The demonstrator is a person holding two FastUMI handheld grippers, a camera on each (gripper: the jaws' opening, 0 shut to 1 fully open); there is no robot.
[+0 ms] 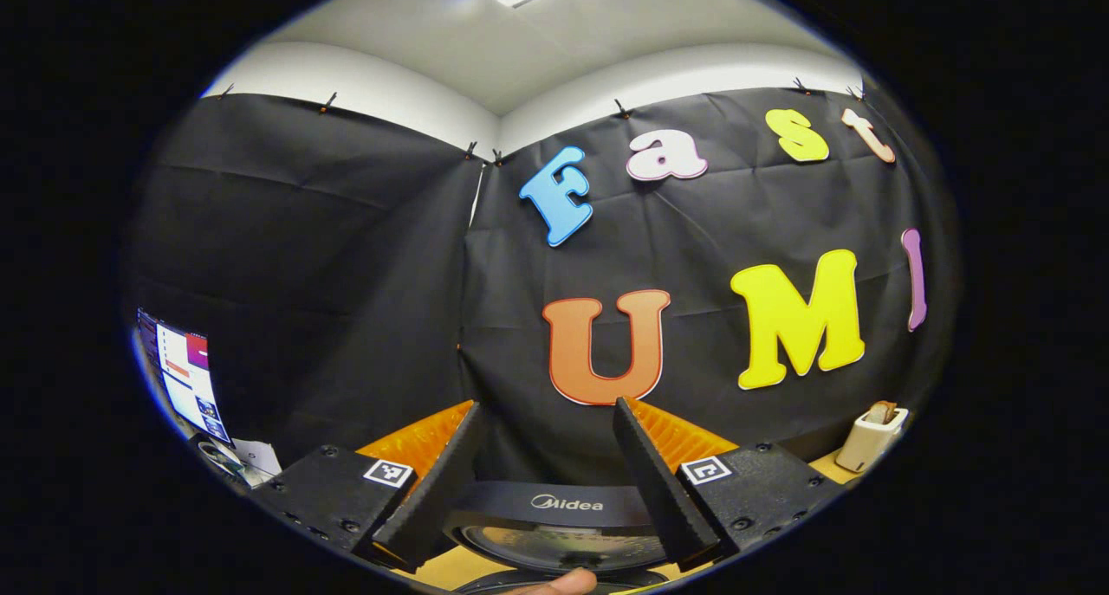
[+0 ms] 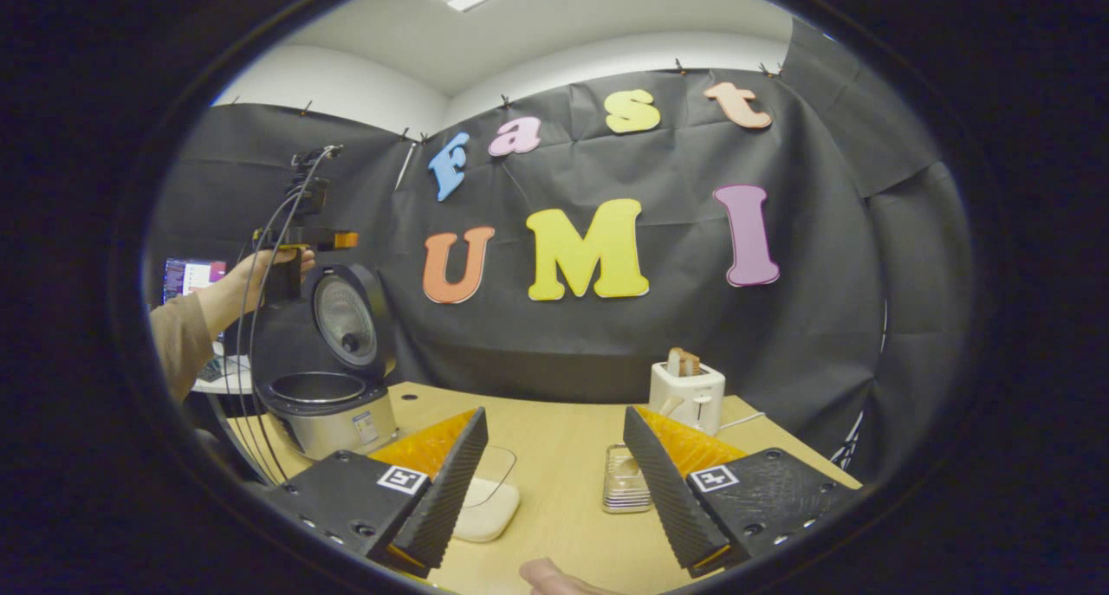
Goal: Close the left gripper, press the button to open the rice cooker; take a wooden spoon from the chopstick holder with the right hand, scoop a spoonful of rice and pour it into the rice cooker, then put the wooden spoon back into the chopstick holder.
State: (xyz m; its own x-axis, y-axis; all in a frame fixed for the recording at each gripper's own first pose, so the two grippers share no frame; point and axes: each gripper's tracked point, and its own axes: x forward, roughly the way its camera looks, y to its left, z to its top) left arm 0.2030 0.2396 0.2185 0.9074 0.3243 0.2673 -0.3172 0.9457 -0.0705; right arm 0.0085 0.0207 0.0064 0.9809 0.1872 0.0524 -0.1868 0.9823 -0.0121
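The rice cooker stands at the table's left end with its lid swung up and the inner pot exposed. A hand holds my left gripper high above that lid. In the left gripper view, my left gripper is open, its fingers wide apart, and the raised black lid sits low between them. My right gripper is open over the table's near side with nothing between its fingers.
A white toaster with bread in it stands at the back of the wooden table. A small clear ribbed container and a pale shallow dish lie near my right fingers. A monitor glows at far left.
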